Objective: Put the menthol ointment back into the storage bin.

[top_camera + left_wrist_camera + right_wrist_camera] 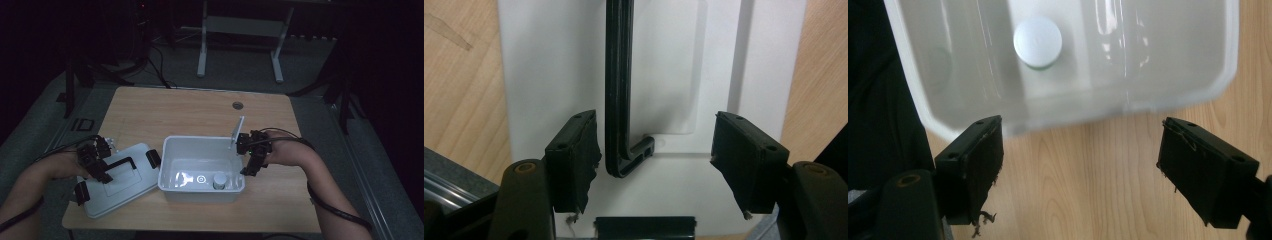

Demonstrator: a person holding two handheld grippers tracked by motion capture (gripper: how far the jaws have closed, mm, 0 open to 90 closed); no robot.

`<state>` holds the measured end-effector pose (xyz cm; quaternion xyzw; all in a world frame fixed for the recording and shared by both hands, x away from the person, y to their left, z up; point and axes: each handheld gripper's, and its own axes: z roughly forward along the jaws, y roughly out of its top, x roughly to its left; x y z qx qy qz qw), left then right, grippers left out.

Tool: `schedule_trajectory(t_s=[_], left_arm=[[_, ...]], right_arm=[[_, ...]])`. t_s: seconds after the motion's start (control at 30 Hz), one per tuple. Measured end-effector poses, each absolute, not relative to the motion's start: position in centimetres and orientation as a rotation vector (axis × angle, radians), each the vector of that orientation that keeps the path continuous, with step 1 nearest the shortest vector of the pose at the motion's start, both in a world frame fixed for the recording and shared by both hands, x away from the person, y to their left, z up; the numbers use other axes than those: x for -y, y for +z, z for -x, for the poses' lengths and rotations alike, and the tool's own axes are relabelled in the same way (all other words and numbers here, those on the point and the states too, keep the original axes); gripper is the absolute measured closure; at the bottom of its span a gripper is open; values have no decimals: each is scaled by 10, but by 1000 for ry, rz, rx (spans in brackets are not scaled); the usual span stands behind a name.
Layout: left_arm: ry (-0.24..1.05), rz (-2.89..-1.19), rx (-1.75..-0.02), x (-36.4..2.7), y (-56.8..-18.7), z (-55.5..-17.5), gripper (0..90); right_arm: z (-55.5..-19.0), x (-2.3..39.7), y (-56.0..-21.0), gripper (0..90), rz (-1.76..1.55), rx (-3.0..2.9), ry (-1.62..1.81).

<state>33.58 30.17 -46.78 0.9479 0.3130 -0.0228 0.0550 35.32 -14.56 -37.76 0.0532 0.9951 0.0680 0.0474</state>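
Holding station on both grippers, status below.
Scene: white plastic bin (170,165) is sitting open mid-table (200,107); its lid (117,187) is lying flat just left of it, touching or nearly touching the bin's left wall.
Contents: white-capped bottle (219,180) is standing upright inside the bin, near the right front corner; also seeing it from above through the right gripper view (1037,41). A small round mark or item is lying left of it on the bin floor; too dim to identify.
Left gripper (95,162): I'm hovering it over the lid, jaws spread either side of the black handle (618,90); pads are not pressing on it, so released.
Right gripper (252,162): I'm keeping it at the bin's right edge, jaws wide, nothing between them but bare wood.
Done, my read: lid is off, bottle is in the bin.
Left, my read: grabbing the handle, carrying the lid back over the bin, seating it, closing the black latches (153,158).
Risk: handle is sitting off-centre toward one pad, so I'm expecting the lid to tilt on lift.
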Motion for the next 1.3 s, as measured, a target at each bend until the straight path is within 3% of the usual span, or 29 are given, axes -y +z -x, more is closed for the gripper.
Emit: schedule_trajectory(t_s=[1.13,1.3], left_arm=[[-32,-2872,-908,-302,-473,-335,399],[-19,-2847,-902,-300,-473,-338,457]], right_arm=[[-351,233,-457,181,-374,-3059,117],[-347,240,-461,181,-395,-3041,133]])
